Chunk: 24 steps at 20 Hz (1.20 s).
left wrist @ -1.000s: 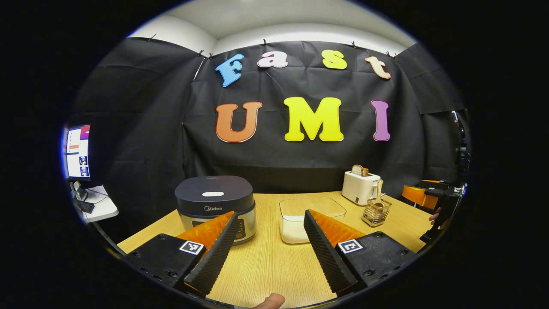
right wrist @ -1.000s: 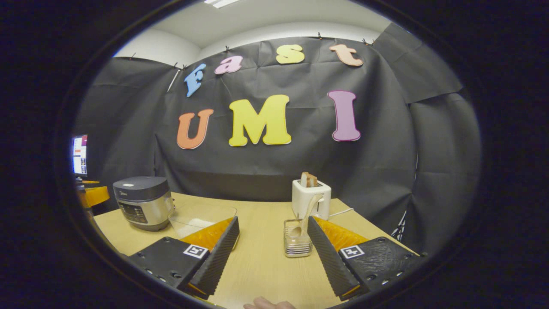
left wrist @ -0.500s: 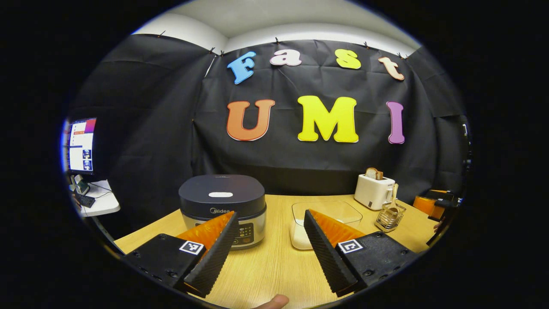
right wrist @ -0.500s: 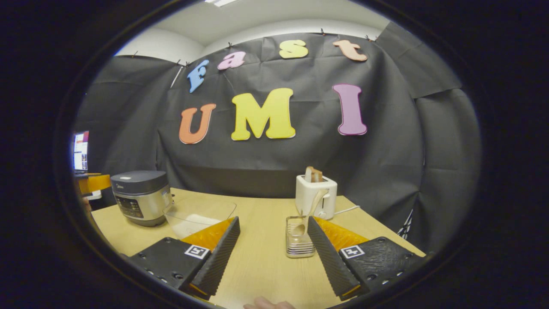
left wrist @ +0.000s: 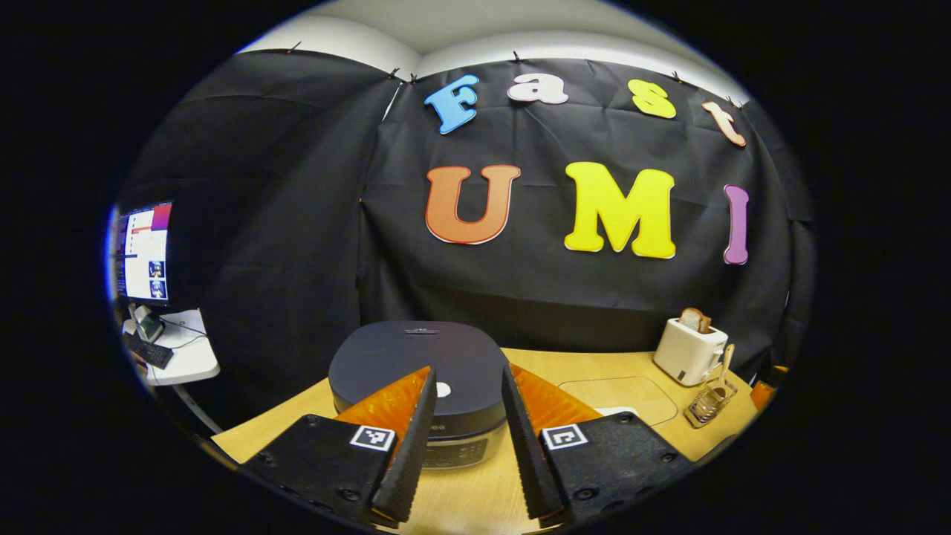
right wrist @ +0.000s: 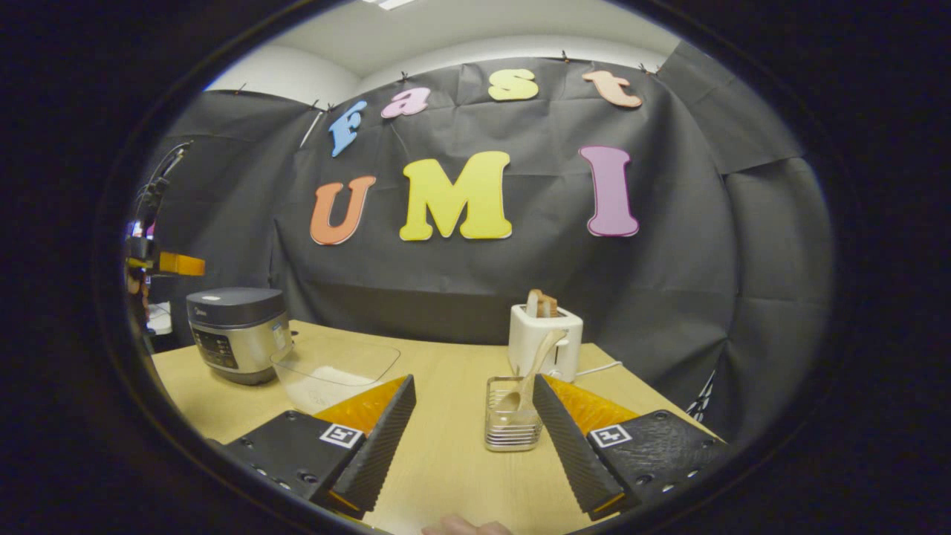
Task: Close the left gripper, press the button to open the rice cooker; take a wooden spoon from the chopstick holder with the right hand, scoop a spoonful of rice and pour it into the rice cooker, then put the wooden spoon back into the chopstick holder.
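Left gripper view looks down at the dark rice cooker (left wrist: 418, 371) on the wooden tabletop (left wrist: 639, 357). The left tool (left wrist: 466, 446) hangs above it with its two fingers partly open, a gap between them, holding nothing. The small white button (left wrist: 443, 389) on the closed lid shows in that gap. To the right of the cooker sits a clear rice box (left wrist: 618, 390), then a white toaster (left wrist: 689, 351) with bread in it. Just in front of the toaster is the wire chopstick holder (left wrist: 711, 401) with the wooden spoon (left wrist: 723, 364) standing in it.

Right gripper view shows the right tool (right wrist: 472, 438) wide open and holding nothing, low over the tabletop. The chopstick holder (right wrist: 511, 423) is close ahead, near the right finger, and the wooden spoon (right wrist: 529, 375) leans in it. The rice cooker (right wrist: 234, 333) is far off on the left, with the rice box (right wrist: 334, 371) beside it.
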Each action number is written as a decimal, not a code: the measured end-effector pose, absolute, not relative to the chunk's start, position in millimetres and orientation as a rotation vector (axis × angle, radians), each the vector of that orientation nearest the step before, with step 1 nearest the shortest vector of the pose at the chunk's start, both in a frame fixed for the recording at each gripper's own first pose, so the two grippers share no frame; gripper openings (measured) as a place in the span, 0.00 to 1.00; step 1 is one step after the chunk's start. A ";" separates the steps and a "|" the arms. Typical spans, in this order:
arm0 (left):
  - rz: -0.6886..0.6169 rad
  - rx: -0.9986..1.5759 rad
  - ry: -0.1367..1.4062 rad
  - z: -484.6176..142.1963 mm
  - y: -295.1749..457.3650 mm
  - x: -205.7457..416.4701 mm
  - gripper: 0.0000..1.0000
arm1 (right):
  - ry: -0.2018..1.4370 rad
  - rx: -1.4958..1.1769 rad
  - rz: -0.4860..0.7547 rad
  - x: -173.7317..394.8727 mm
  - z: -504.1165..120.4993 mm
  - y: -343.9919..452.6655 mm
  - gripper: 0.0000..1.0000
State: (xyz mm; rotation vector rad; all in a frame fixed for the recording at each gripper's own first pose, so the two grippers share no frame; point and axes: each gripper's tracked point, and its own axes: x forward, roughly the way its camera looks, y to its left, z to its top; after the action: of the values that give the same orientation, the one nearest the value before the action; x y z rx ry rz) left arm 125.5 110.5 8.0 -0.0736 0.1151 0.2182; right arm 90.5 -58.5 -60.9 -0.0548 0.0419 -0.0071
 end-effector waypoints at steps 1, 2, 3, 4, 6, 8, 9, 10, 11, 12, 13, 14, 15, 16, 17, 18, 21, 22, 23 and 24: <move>0.219 -0.067 0.128 7.8 113.2 130.7 0.48 | 0.034 -0.062 -0.009 89.5 -59.5 -59.4 0.95; 0.216 -0.063 0.142 6.3 114.9 136.9 0.38 | 0.028 -0.069 -0.011 89.2 -58.1 -60.5 0.95; 0.196 -0.056 0.145 6.0 114.0 142.2 0.45 | 0.022 -0.073 -0.017 88.3 -57.5 -62.4 0.95; 0.191 -0.051 0.153 5.2 115.2 146.4 0.31 | 0.019 -0.072 -0.025 87.1 -56.0 -64.8 0.95; 0.165 -0.043 0.184 -3.0 115.3 156.0 0.12 | 0.014 -0.062 -0.007 83.9 -53.8 -58.9 0.97; 0.116 -0.046 0.214 -11.7 109.4 162.2 0.05 | 0.010 -0.049 0.008 81.6 -52.3 -54.5 0.97; 0.112 -0.048 0.232 -17.3 111.5 163.5 0.03 | 0.008 -0.043 0.024 79.4 -51.3 -48.2 0.96; 0.132 -0.041 0.253 -24.4 119.1 165.0 0.02 | 0.005 -0.042 0.045 76.6 -50.0 -41.3 0.98; 0.153 -0.034 0.266 -27.4 126.1 167.9 0.03 | -0.001 -0.047 0.058 74.6 -48.8 -38.2 0.98; 0.164 -0.038 0.282 -31.5 132.4 171.5 0.03 | -0.012 -0.055 0.061 72.4 -44.8 -36.2 0.97; 0.170 -0.049 0.300 -37.6 134.7 169.7 0.03 | -0.021 -0.064 0.059 70.8 -43.4 -35.9 0.97; 0.166 -0.053 0.323 -43.2 134.9 167.1 0.03 | -0.028 -0.069 0.060 69.1 -41.3 -34.9 0.97; 0.164 -0.051 0.309 -39.0 136.2 166.6 0.03 | -0.037 -0.070 0.066 67.3 -39.7 -31.9 0.96; 0.162 -0.053 0.335 -42.2 136.2 166.7 0.02 | -0.045 -0.071 0.073 65.9 -37.2 -30.1 0.95; 0.160 -0.052 0.336 -41.4 137.3 166.1 0.03 | -0.050 -0.070 0.074 64.8 -35.5 -30.7 0.96; 0.159 -0.066 0.342 -42.5 138.6 166.2 0.02 | -0.053 -0.065 0.075 63.8 -33.9 -31.3 0.96; 0.121 -0.142 0.372 -44.9 138.5 167.9 0.03 | -0.055 -0.051 0.086 59.0 -30.1 -30.4 0.97; 0.102 -0.181 0.379 -45.8 138.7 167.0 0.03 | -0.066 -0.049 0.081 57.1 -25.1 -32.7 0.97; 0.085 -0.224 0.386 -47.3 137.9 165.8 0.03 | -0.076 -0.046 0.075 55.5 -21.3 -35.1 0.97; 0.071 -0.252 0.388 -47.1 137.3 165.4 0.03 | -0.084 -0.039 0.075 52.2 -17.2 -36.3 0.96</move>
State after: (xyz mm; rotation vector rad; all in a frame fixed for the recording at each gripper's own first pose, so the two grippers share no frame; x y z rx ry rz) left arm 165.4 137.3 -47.1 -0.2521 0.3881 0.0714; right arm 52.2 -36.3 -17.2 -0.0394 -0.0842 0.0750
